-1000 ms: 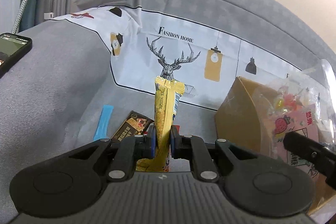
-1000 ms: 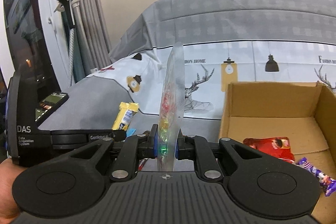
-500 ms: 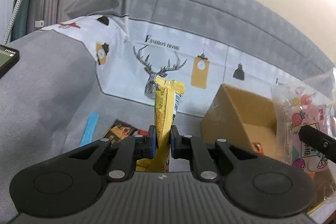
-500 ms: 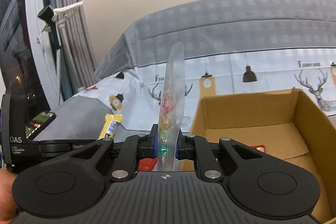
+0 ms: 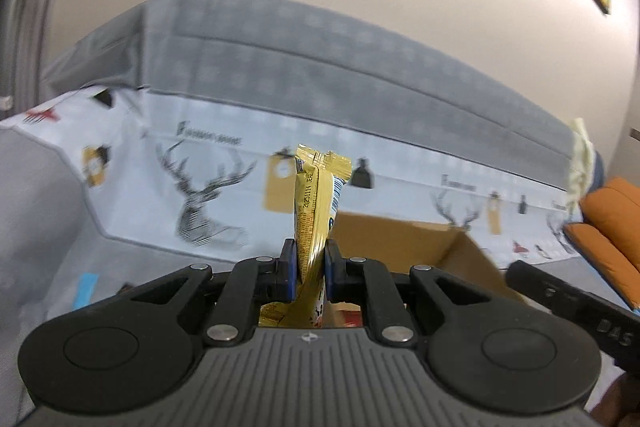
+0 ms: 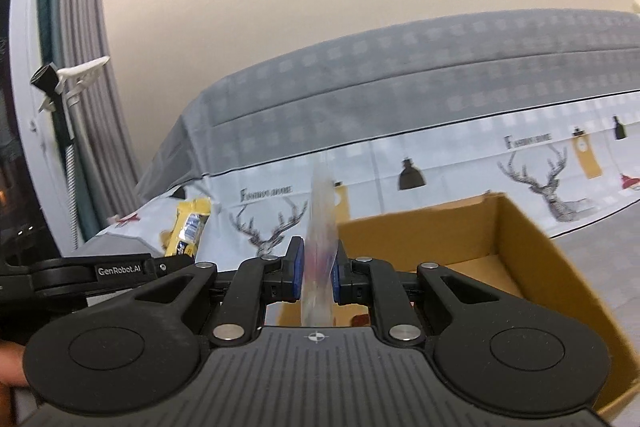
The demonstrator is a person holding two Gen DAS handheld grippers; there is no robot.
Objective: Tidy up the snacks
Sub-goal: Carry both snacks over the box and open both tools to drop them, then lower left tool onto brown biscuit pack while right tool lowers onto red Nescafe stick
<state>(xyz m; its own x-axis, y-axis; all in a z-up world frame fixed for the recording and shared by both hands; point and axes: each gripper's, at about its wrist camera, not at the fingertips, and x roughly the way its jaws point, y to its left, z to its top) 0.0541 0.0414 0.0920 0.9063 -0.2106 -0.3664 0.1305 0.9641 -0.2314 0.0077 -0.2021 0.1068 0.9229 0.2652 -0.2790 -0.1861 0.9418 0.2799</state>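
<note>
**Two snacks being carried to the box**

A gold-wrapped snack bar (image 5: 316, 211) is being clamped upright between the jaws of the left gripper (image 5: 307, 269), its crimped end standing toward 12 o'clock. A clear bag of sweets (image 6: 320, 247) is being pinched edge-on by the right gripper (image 6: 318, 267), whose jaws have just been closing a little tighter on the film. Both snacks are being held in the air, clear of the bedding.

The open cardboard box (image 6: 520, 251) is being approached: in the right wrist view it is lying at about 3 o'clock of the bag, and in the left wrist view its rim is showing just behind the bar, toward 2 o'clock. A red packet (image 5: 352, 317) is partly showing low behind the left gripper, seemingly inside the box, so some sorting is judged as done already. A blue wrapper (image 5: 86, 291) is still lying on the grey blanket (image 5: 36, 211) at 9 o'clock. Both held snacks are yet to be dropped in, and at least that loose piece is left.
</note>
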